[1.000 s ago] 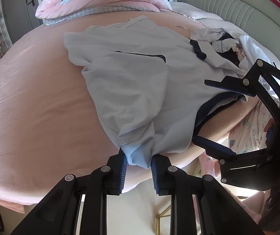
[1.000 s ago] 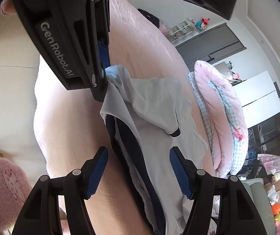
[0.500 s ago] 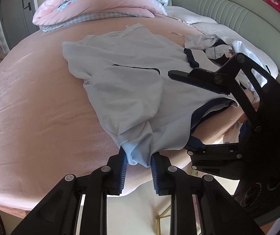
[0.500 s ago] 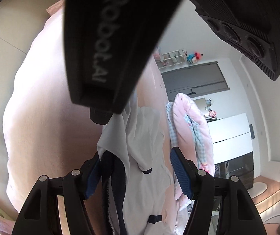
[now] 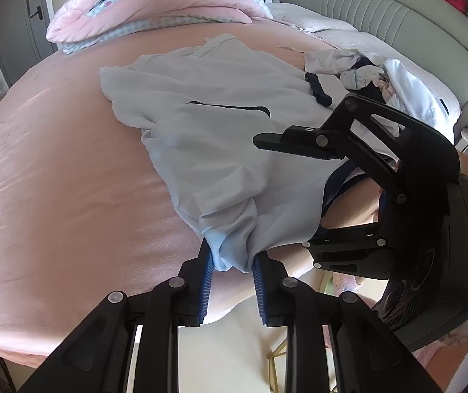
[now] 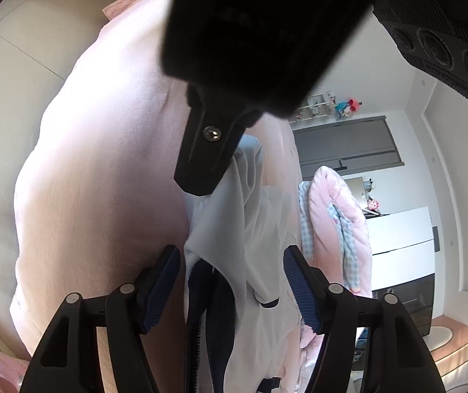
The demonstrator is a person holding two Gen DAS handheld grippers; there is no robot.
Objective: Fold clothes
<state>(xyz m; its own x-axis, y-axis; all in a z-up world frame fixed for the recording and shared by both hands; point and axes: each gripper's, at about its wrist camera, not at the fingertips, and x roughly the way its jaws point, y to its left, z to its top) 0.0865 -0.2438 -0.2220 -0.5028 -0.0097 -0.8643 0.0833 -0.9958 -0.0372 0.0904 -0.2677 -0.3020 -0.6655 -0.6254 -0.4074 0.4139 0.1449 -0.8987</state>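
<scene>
Garment: long axis 12–6. Left tool pinches its 6 o'clock corner; right tool, half-wide and just closing, straddles the unpinched navy hem at 3.

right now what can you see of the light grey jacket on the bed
The light grey jacket lies rumpled on the pink bed sheet, thin smooth fabric with a dark zipped pocket slit and a navy lining and zipper along its open edge. One bunched corner hangs over the bed's edge, clamped in the left tool. The right tool straddles the navy edge, closing in, pads apparently not pressing yet.
</scene>
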